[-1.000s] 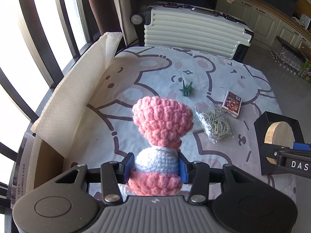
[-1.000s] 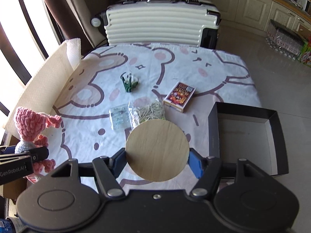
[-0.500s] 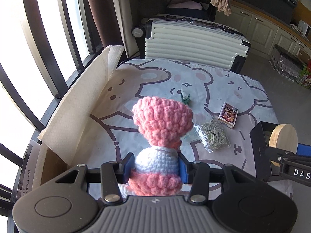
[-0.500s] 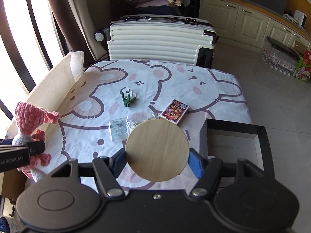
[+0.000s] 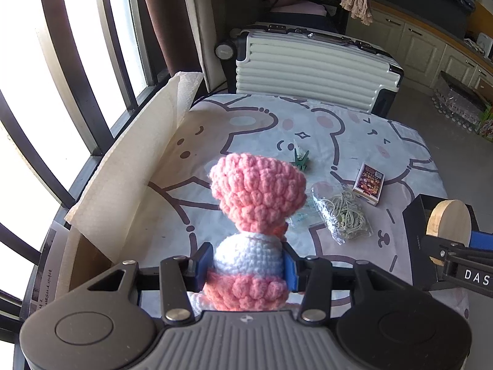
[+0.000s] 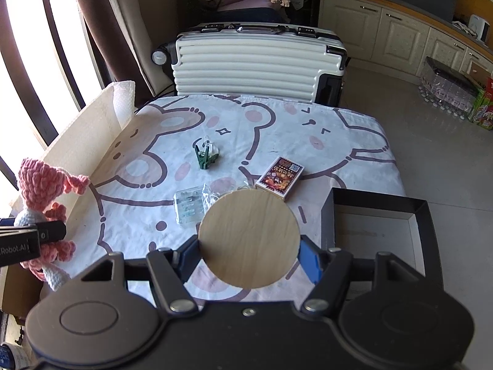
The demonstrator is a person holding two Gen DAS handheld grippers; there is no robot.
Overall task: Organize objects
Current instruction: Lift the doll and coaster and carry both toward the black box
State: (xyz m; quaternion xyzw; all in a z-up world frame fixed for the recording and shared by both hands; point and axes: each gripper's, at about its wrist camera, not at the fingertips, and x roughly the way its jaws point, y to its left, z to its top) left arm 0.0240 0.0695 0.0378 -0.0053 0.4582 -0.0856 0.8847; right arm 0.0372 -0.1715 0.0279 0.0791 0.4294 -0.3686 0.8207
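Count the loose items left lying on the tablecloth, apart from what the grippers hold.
4: a green clip farthest back, a card box to the right, a clear packet and a bag of cord near the middle. The held disc may hide more.

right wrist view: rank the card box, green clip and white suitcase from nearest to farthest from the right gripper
1. card box, just beyond the wooden disc held in the right gripper, slightly right.
2. green clip, mid-table, ahead and left.
3. white suitcase, standing past the table's far edge.
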